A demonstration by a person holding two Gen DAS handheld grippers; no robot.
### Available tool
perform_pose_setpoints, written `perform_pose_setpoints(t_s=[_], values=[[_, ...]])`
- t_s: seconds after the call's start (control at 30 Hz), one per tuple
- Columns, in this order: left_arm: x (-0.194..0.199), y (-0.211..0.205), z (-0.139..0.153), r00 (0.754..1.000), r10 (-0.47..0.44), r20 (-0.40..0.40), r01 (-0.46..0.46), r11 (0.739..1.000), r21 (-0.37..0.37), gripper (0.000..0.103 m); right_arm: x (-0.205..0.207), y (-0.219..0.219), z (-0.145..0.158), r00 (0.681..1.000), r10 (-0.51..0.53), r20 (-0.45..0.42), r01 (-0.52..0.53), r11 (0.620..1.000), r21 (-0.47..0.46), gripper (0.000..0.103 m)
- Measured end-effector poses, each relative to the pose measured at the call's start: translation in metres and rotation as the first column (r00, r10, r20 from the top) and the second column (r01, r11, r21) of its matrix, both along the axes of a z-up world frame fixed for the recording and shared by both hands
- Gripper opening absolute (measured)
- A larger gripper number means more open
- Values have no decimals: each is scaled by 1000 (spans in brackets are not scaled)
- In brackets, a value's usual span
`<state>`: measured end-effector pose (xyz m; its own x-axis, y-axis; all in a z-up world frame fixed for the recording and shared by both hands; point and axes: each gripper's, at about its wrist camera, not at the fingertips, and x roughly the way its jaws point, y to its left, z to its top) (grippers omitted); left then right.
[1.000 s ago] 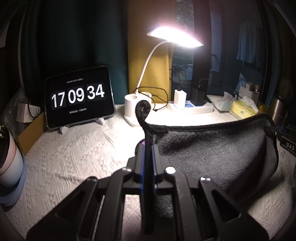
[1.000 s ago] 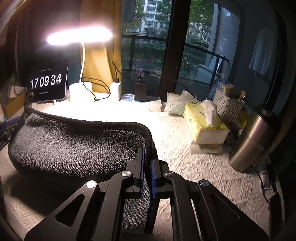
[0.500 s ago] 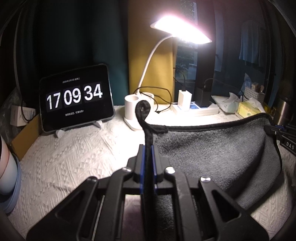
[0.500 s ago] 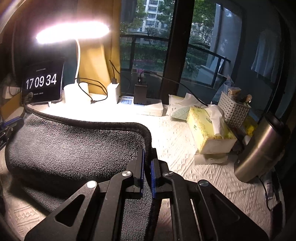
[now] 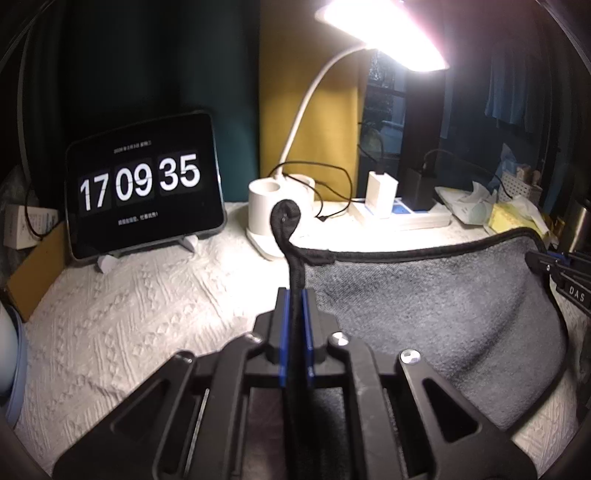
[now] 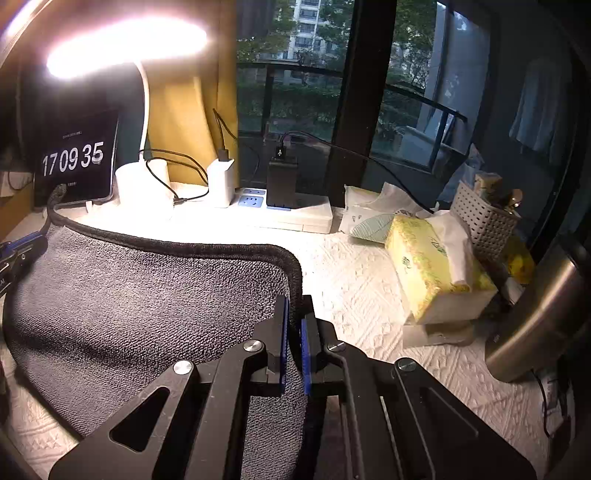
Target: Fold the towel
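**Holding the towel taut by two corners**

Clamping one black-edged corner, the left gripper (image 5: 295,306) has its jaws closed tight on the towel (image 5: 436,306), the hem curling up past the tips. The right gripper (image 6: 293,314) pinches the opposite corner in the same way. Between them the grey towel hangs in a sagging span above the white cloth (image 5: 140,317), its far edge raised. Far left stands the clock (image 5: 142,182) reading 17 09 35; the lamp (image 5: 388,33) glares overhead. A tissue box (image 6: 432,266) sits right.
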<state>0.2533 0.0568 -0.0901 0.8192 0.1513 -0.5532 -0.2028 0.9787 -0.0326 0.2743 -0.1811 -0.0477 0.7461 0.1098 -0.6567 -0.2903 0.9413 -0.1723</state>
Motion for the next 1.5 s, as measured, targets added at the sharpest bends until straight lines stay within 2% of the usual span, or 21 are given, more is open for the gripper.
perform_pose_setpoints(t_s=[0.4, 0.8, 1.0, 1.2, 1.33, 1.4, 1.47, 1.5], values=[[33, 8, -19, 996, 0, -87, -3, 1000, -27, 7, 26, 2, -24, 998, -10, -56, 9, 1000, -16, 7], [58, 22, -40, 972, -17, -236, -14, 992, -129, 7, 43, 1, -46, 990, -34, -138, 31, 999, -27, 7], [62, 22, -42, 966, -18, -259, -18, 990, -137, 8, 50, 0, -53, 982, -47, -184, 42, 999, -32, 7], [64, 23, -43, 964, -12, -267, -21, 993, -120, 10, 50, 4, -55, 981, -51, -185, 40, 997, -60, 7], [64, 22, -42, 964, -4, -268, -24, 994, -104, 12, 51, 3, -55, 981, -53, -185, 43, 998, -55, 12], [64, 23, -41, 965, 0, -263, -30, 993, -112, 14, 51, 2, -55, 981, -58, -185, 49, 997, -51, 18], [64, 25, -40, 964, 7, -266, -41, 992, -121, 17, 51, -1, -54, 981, -79, -180, 70, 996, -53, 35], [62, 26, -39, 965, 9, -263, -43, 991, -123, 18, 51, -3, -53, 980, -84, -181, 77, 996, -45, 38]])
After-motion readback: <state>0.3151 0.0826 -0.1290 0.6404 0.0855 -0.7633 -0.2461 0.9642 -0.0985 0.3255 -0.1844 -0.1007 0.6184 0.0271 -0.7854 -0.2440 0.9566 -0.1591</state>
